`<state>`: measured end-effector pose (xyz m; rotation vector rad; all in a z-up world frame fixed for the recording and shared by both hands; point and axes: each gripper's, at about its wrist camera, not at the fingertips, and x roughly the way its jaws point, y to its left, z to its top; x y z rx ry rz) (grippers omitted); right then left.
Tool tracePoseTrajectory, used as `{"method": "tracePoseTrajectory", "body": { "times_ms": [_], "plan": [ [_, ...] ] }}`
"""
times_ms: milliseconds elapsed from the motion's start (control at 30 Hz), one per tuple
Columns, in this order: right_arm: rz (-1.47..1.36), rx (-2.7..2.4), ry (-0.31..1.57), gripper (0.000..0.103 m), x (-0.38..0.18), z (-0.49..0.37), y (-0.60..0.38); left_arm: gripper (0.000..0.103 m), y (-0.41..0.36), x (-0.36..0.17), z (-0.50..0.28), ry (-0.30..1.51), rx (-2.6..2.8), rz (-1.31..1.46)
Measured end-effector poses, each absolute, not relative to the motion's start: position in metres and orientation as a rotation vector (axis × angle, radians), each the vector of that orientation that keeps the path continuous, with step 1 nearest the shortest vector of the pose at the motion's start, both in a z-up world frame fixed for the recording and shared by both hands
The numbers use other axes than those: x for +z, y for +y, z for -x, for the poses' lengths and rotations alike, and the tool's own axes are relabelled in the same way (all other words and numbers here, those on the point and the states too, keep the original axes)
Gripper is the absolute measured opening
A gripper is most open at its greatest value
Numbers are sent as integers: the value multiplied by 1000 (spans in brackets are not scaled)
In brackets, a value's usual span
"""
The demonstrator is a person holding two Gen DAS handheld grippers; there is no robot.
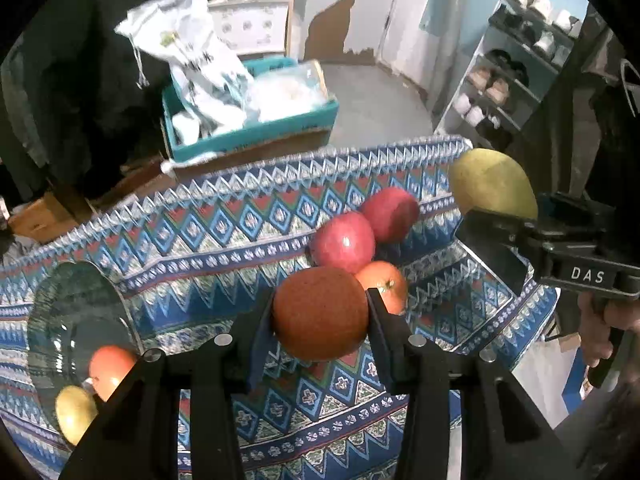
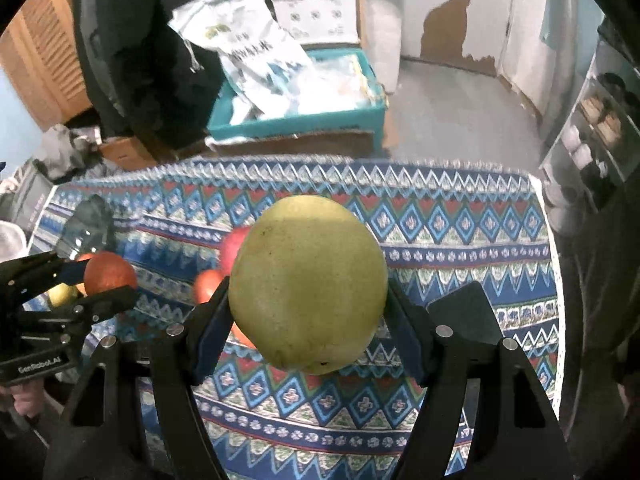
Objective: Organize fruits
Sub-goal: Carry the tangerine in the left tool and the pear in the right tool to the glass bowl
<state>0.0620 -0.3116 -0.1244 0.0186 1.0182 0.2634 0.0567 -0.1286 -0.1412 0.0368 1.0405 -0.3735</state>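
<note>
My left gripper (image 1: 320, 312) is shut on an orange-red fruit (image 1: 320, 314) and holds it above the patterned tablecloth (image 1: 200, 248). My right gripper (image 2: 308, 308) is shut on a large yellow-green fruit (image 2: 308, 280), also held above the cloth; it shows at the right of the left wrist view (image 1: 492, 184). On the cloth lie two red apples (image 1: 344, 240) (image 1: 390, 214) and an orange (image 1: 384, 284). A glass bowl (image 1: 72, 320) at the left holds an orange fruit (image 1: 110, 368) and a yellow fruit (image 1: 74, 414).
Beyond the table's far edge stands a teal box (image 1: 256, 136) with white bags (image 1: 192, 56). A shoe rack (image 1: 508, 80) stands at the right. The left gripper also shows at the left of the right wrist view (image 2: 96, 280).
</note>
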Motion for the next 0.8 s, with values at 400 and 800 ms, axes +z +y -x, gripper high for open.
{"method": "tracePoseTrajectory", "body": {
  "times_ms": [400, 800],
  "plan": [
    [4, 322, 912, 72, -75, -45, -285, 44, -100, -95, -42, 944, -350, 1],
    [26, 373, 868, 72, -53, -42, -257, 44, -72, -76, -35, 903, -320, 38]
  ]
}}
